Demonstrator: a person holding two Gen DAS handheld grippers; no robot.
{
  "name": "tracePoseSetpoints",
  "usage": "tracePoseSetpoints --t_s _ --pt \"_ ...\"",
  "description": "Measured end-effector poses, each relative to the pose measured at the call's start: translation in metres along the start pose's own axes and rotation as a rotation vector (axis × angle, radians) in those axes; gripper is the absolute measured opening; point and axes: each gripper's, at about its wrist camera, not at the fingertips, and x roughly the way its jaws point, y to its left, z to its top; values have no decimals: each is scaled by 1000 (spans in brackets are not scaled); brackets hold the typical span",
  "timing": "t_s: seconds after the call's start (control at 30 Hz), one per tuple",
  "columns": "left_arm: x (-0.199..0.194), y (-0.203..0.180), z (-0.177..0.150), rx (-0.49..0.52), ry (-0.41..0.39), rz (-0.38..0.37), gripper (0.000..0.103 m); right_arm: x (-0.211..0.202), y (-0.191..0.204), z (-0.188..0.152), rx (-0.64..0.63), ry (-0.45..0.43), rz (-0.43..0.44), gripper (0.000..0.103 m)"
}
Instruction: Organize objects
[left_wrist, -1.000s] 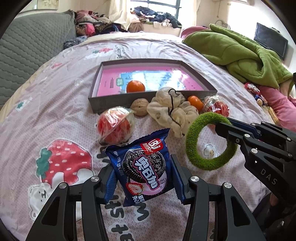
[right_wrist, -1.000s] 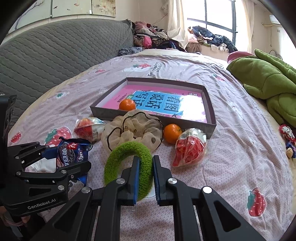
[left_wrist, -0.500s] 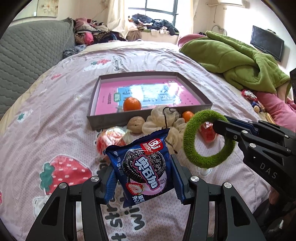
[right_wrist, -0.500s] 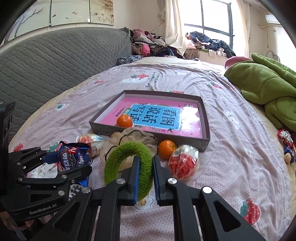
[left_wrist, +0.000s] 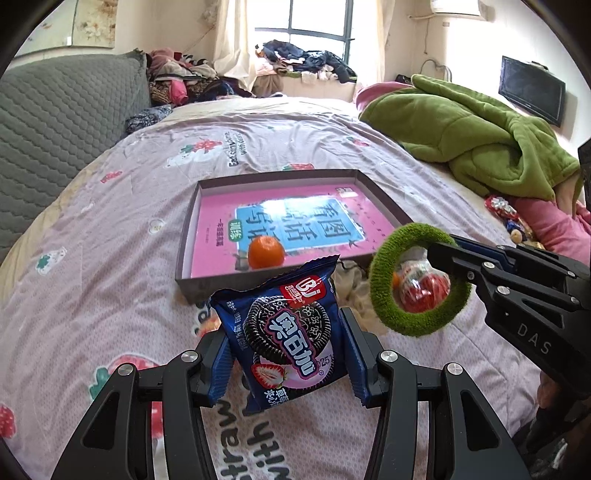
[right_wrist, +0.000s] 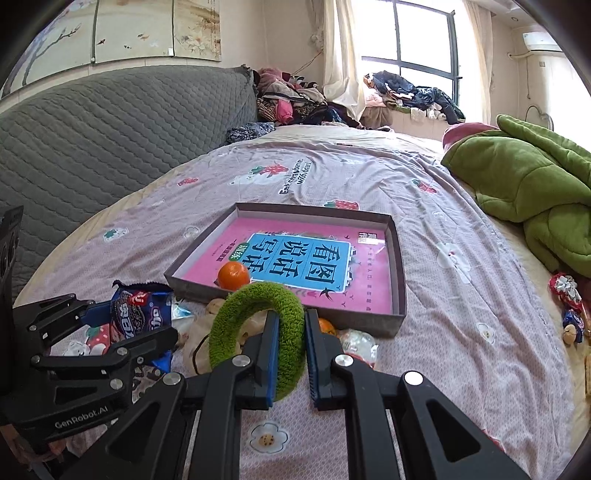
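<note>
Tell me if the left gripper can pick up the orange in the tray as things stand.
Probably not: the left gripper is already shut on the cookie packet, though the orange lies uncovered in the tray.

Blue cookie packet (left_wrist: 286, 336), fuzzy green ring (right_wrist: 258, 325)

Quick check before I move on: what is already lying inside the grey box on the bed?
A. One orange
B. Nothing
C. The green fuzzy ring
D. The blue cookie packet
A: one orange sits in the grey box, while the green fuzzy ring and the blue cookie packet are held up in the grippers.
</note>
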Motion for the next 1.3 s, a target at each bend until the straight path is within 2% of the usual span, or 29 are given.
tracePoseSetpoints --t_s 0.47,1.3 --pt "10 7 21 -3 -19 0 53 7 -18 23 19 -35 -10 13" --pt "54 29 57 -18 -24 12 53 41 -34 50 31 -32 -28 13"
